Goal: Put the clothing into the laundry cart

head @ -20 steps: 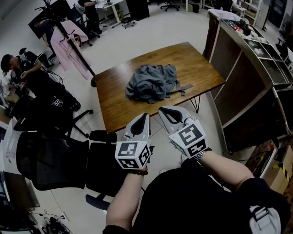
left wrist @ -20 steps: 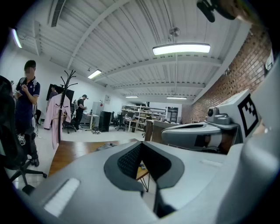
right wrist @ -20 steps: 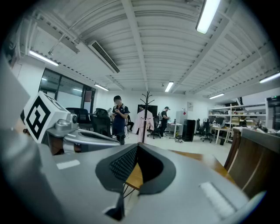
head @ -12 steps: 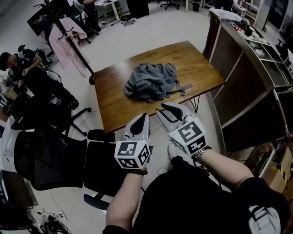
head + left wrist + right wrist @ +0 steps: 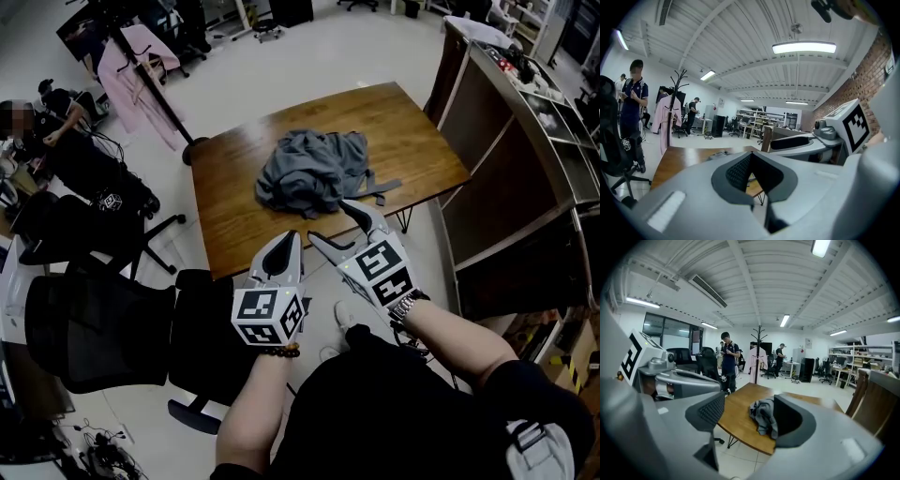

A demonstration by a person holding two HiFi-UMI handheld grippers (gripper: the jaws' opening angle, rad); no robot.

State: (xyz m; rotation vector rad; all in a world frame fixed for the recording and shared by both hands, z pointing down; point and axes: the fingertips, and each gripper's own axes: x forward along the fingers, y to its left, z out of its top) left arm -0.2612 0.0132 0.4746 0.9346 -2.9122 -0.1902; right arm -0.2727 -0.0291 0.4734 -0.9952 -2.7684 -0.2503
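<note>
Two grippers were held side by side over the floor, short of the near edge of the wooden table, and both were aimed toward it, apparently so that a reach for the clothing could be begun. The left gripper was kept with its jaws closed together on nothing, so it was judged idle for now. The right gripper was set slightly ahead with its jaws spread partway and empty. In the right gripper view the grey clothing was framed between them from well away, which suggested that this one was readied for the pick. The clothing lay crumpled in a heap near the middle of the table, untouched. No laundry cart could be identified with certainty, so the task was judged barely started.
</note>
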